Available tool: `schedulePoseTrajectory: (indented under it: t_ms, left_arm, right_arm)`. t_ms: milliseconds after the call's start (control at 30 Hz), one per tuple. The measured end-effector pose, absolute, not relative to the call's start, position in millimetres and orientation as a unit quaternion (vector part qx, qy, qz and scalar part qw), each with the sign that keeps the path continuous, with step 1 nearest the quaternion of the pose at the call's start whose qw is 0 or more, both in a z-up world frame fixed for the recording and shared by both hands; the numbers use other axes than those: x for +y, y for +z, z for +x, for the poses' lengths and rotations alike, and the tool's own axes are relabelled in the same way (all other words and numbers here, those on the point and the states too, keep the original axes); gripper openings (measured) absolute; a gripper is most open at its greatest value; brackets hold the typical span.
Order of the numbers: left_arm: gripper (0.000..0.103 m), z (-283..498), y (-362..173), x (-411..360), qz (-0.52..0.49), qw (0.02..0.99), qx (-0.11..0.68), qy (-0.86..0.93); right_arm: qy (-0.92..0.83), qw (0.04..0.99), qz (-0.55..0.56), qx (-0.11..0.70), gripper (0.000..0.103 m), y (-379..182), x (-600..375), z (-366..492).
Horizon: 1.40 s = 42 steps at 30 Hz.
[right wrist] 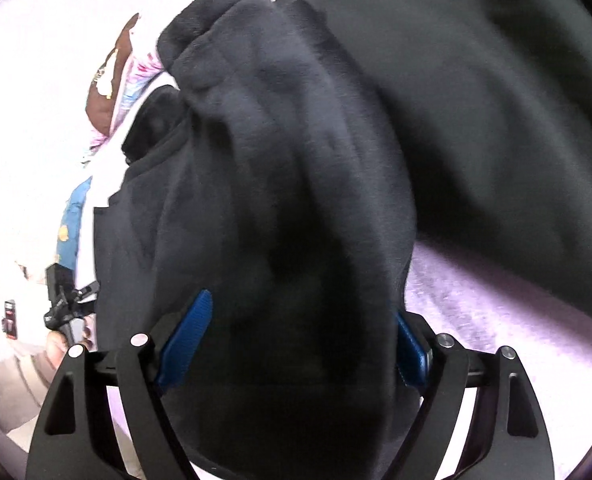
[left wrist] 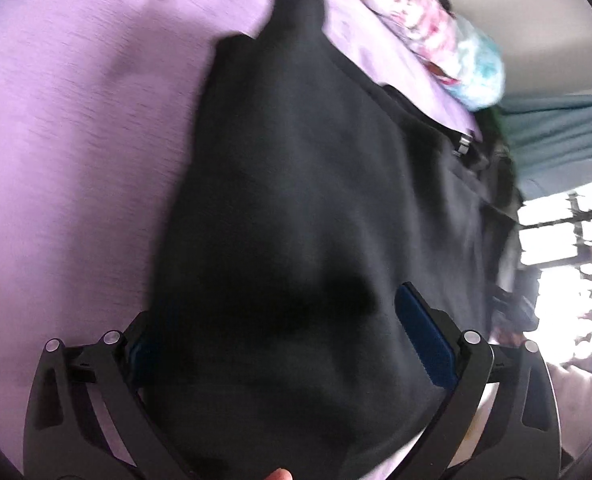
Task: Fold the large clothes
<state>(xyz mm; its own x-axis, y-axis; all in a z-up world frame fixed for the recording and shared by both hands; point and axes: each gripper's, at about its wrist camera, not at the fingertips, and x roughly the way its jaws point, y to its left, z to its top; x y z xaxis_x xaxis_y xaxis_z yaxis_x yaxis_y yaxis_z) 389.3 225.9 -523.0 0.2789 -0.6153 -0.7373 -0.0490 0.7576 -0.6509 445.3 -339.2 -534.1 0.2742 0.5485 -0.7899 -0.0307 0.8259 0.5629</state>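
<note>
Nearest in the left wrist view, the left tongs [left wrist: 287, 344] stand wide with a thick bunch of the dark garment [left wrist: 304, 184] filling the gap; the right blue pad [left wrist: 424, 344] shows clear of the cloth's edge, the left one is mostly hidden, so I cannot tell whether they press on it. The right tongs [right wrist: 300, 340] also straddle a heavy fold of the garment [right wrist: 296, 168]; the left pad [right wrist: 187, 336] stands off the fabric, so these look released around it, not clamped.

The garment looks like soft, thick fleece: bulky, limp, fairly heavy, not slippery. It will sag and bunch, so hems or corners, taken in a single layer, are likely the best holds.

It lies spread on the lilac bed [left wrist: 75, 140], stretching away from both tongs, a sleeve end [left wrist: 298, 0] farthest out. Beyond it lies floral bedding [left wrist: 436, 32].

Both tongs point steeply down over the cloth.
</note>
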Motion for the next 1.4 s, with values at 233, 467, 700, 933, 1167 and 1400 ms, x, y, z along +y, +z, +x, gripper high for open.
schedulePoseTrajectory:
  t_ms: [233, 467, 700, 933, 1167, 1400]
  left_arm:
    - [0.097, 393, -522, 215, -0.255, 0.740, 0.587, -0.208]
    - [0.098, 406, -526, 183, -0.156, 0.749, 0.624, -0.162]
    - [0.098, 405, -525, 179, -0.150, 0.757, 0.615, -0.161]
    - [0.098, 407, -526, 179, -0.150, 0.759, 0.612, -0.164]
    - [0.098, 403, -526, 178, -0.148, 0.761, 0.611, -0.161]
    - [0.098, 398, -527, 175, -0.149, 0.769, 0.605, -0.144]
  right_arm:
    - [0.215, 0.766, 0.229, 0.560, 0.082, -521, -321, 440]
    - [0.149, 0.781, 0.208, 0.570, 0.072, -536, -334, 439]
    - [0.218, 0.759, 0.230, 0.569, 0.098, -544, -305, 449]
    - [0.205, 0.761, 0.169, 0.592, 0.089, -551, -290, 460]
    - [0.274, 0.730, 0.203, 0.593, 0.098, -552, -268, 463]
    - [0.225, 0.738, 0.213, 0.600, 0.098, -570, -272, 473]
